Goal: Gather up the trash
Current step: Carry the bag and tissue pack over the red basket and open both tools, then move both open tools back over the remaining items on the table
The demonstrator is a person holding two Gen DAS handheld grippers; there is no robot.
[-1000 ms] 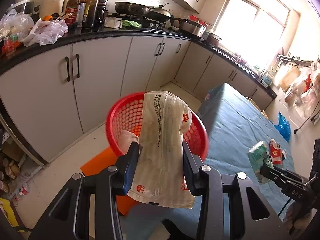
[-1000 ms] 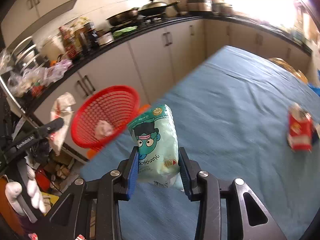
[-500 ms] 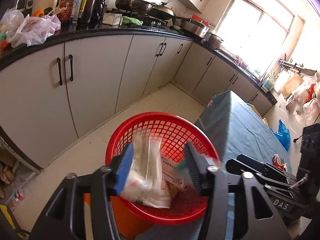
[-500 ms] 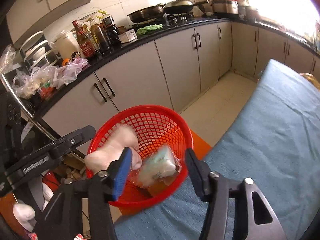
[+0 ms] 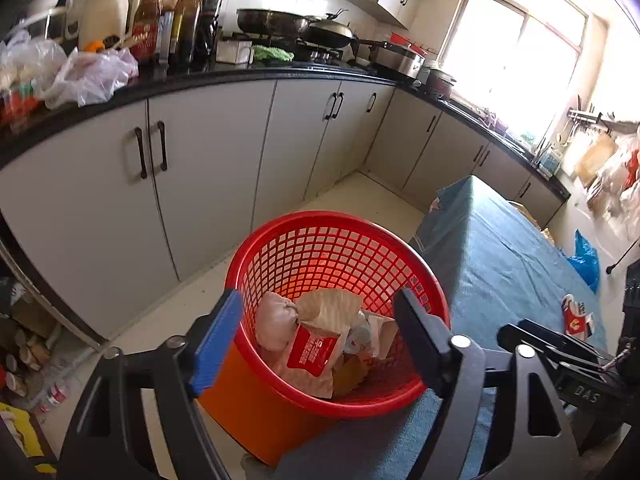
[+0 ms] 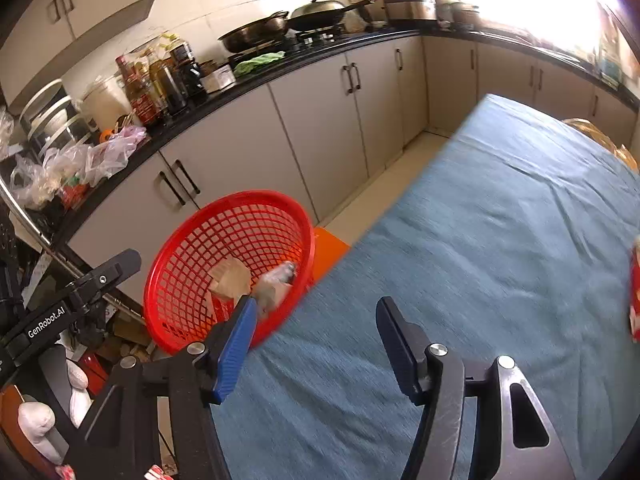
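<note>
**Both grippers empty above the basket; one red packet left on the cloth**

The red basket (image 5: pixel 336 312) stood on an orange stool at the near end of the table, just beside the blue tablecloth (image 6: pixel 500 240). Inside it lay a heap of wrappers (image 5: pixel 320 344): a red-and-white packet, a tan paper bag and a pale bundle, all loose against the mesh wall.

The left gripper (image 5: pixel 316 336) hung directly above the basket with its jaws spread wide and nothing between them. The right gripper (image 6: pixel 314 330) stood to the table side of the basket, over the cloth, jaws equally wide and empty.

The one piece of trash in sight outside the basket was a red packet (image 5: pixel 576 318), lying on the cloth well away from the basket, toward the table's far side; the right wrist view showed only its blurred edge.

It looked light, thin and crushable, probably slick film or card. A grip across its narrow width near the middle would likely hold best; pinching a corner risked it folding or slipping free.
</note>
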